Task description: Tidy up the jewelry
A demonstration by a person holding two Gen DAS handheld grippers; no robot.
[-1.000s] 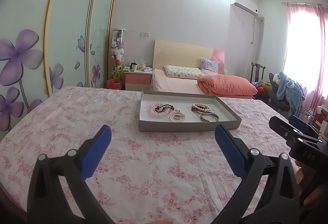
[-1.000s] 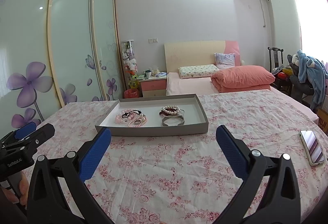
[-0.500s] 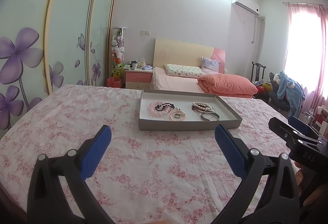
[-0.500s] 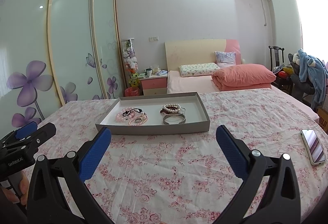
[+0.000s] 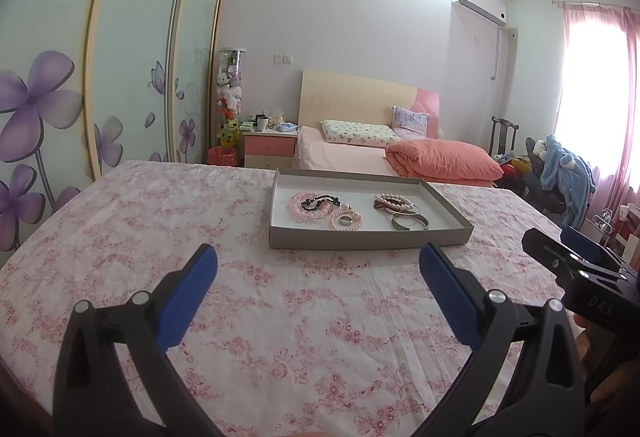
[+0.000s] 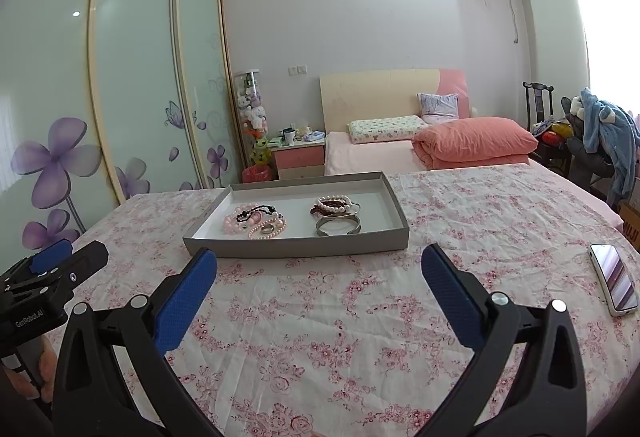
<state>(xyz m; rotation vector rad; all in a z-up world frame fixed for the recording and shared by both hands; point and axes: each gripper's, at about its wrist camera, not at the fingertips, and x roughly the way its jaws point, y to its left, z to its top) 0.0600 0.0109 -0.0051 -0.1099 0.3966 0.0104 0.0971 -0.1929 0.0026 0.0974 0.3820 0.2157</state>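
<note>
A shallow grey tray [image 5: 368, 238] [image 6: 296, 247] rests on a pink floral tablecloth. Inside it lie pink bead bracelets with a dark one [image 5: 316, 206] [image 6: 254, 219] on the left. To their right are a pearl-and-dark bracelet pile [image 5: 394, 202] [image 6: 334, 206] and a silver bangle [image 5: 410, 222] [image 6: 339, 226]. My left gripper [image 5: 318, 269] is open and empty, short of the tray's near wall. My right gripper [image 6: 320, 273] is also open and empty, just before the tray. Each gripper shows at the edge of the other's view.
A phone [image 6: 614, 279] lies on the cloth at the right. Behind the table stand a bed with a coral duvet [image 5: 444, 160], a pink nightstand [image 5: 269, 148], sliding wardrobe doors with purple flowers [image 5: 36, 109], and a chair with blue clothes [image 5: 560, 173].
Both grippers have drifted slightly toward the tray, which sits a little lower and larger in both views. Both jaws stay open.
</note>
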